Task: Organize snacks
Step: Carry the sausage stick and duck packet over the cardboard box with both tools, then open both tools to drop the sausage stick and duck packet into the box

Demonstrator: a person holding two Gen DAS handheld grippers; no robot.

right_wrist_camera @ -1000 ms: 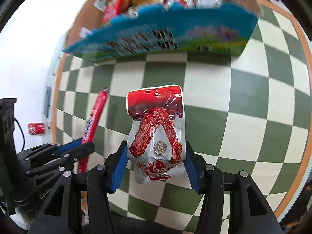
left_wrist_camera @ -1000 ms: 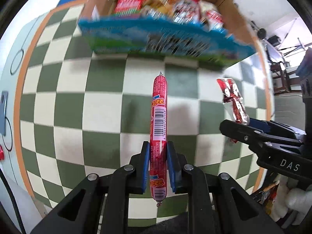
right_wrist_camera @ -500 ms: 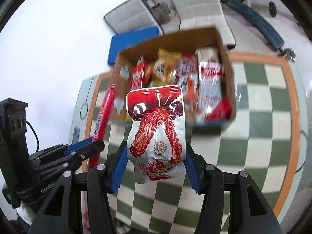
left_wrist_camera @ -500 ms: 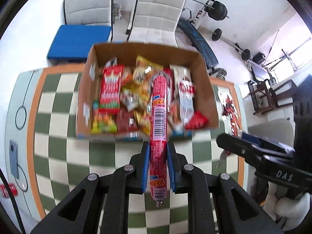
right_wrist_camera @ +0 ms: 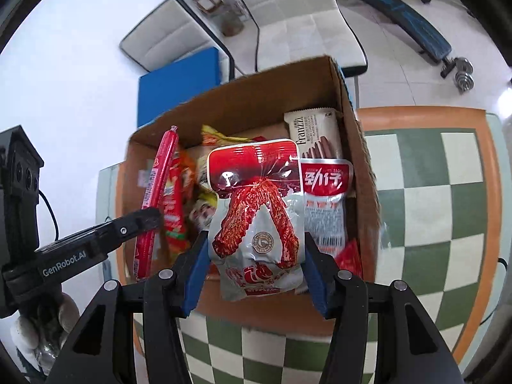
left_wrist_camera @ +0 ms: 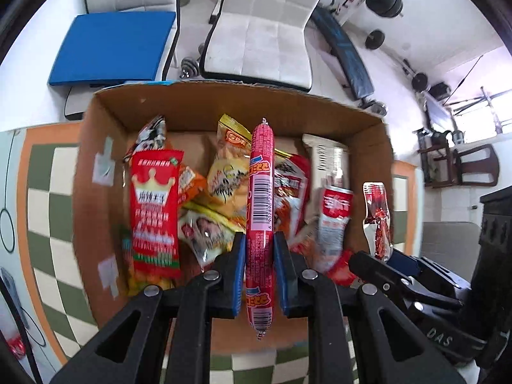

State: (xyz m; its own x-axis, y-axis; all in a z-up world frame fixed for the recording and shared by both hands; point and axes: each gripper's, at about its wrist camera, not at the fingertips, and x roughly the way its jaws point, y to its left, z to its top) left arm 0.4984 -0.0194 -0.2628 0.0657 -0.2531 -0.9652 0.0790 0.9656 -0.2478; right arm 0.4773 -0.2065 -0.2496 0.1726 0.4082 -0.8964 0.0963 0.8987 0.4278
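My left gripper [left_wrist_camera: 259, 256] is shut on a long red sausage stick [left_wrist_camera: 260, 192], which hangs over the open cardboard box [left_wrist_camera: 243, 102]. My right gripper [right_wrist_camera: 252, 256] is shut on a red and silver chicken-wing snack pouch [right_wrist_camera: 256, 211], held above the box [right_wrist_camera: 361, 160] near its right side. The box holds several packets: a red crown-printed bag [left_wrist_camera: 155, 204], yellow bags [left_wrist_camera: 228, 166] and a white Franzzi wafer pack [right_wrist_camera: 313, 134]. In the right wrist view the sausage stick [right_wrist_camera: 156, 188] and the left gripper [right_wrist_camera: 145, 220] show at the left.
The box stands on a green and white checkered table [right_wrist_camera: 448, 211] with an orange border. Beyond it are white chairs [left_wrist_camera: 259, 32], a blue cushion [left_wrist_camera: 112, 44] and a weight bench [right_wrist_camera: 396, 3] on the floor.
Both grippers have travelled forward from over the checkered table to above the box, still holding the sausage stick and the pouch. The box interior now fills both views.
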